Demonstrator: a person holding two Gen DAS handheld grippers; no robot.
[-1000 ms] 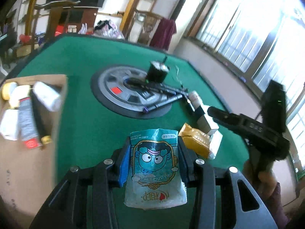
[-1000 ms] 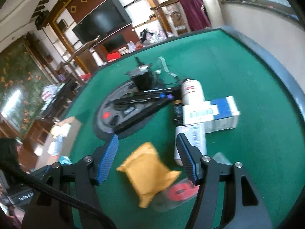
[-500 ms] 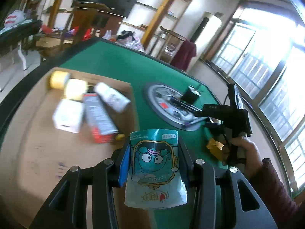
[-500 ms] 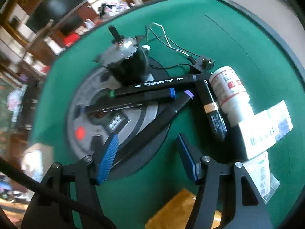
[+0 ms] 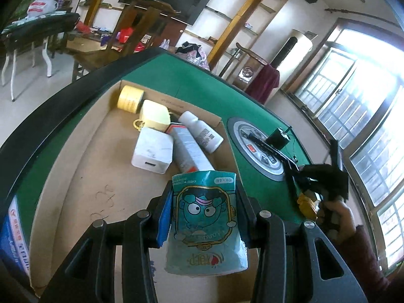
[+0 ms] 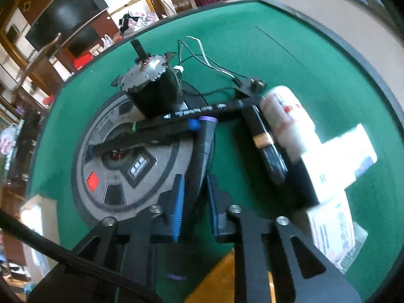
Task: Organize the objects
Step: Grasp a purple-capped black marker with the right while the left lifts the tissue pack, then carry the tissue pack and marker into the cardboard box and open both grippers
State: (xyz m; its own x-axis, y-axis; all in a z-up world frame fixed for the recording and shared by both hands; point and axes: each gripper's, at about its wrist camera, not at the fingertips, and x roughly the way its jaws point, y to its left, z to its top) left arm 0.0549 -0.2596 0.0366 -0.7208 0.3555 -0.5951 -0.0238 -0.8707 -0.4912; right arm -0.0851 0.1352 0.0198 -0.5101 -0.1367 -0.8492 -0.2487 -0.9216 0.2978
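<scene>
Left wrist view: blue panel w/ white lettering [image 5: 14, 237] at far left edge, text not legible. Shallow brown cardboard tray [image 5: 83, 166] sits on the green felt table [image 5: 197, 80]. In the tray's far part, L to R: yellow tape roll [image 5: 130, 99], pale yellow box [image 5: 154, 115], white square box [image 5: 152, 153], long white-and-red carton [image 5: 190, 153], and white plastic bottle w/ printed label [image 5: 201, 131]; print too small to read. The left gripper [image 5: 203, 207] is clamped narrow on a teal snack packet w/ cartoon face [image 5: 205, 224], held upright above the tray's near right part; upside-down lettering near its bottom not clear enough to read. Further right, a hand [image 5: 337, 212] holds the other black tool near an orange-yellow pouch [image 5: 306, 205].

Right wrist view: grey round disc w/ red square [image 6: 131, 161] on the felt, black cylindrical motor w/ wires [image 6: 154, 88] at its far edge. Right gripper [image 6: 194, 197] is closed narrow on a black marker w/ purple band [image 6: 204, 141], which runs forward from between the blue pads across the disc's rim. Two more black markers [image 6: 176, 121] lie crosswise at its far end, white script illegible. To the right: black-and-tan stick [image 6: 265, 141], white bottle w/ red label [image 6: 286, 118], blurred white boxes [image 6: 335, 161].
</scene>
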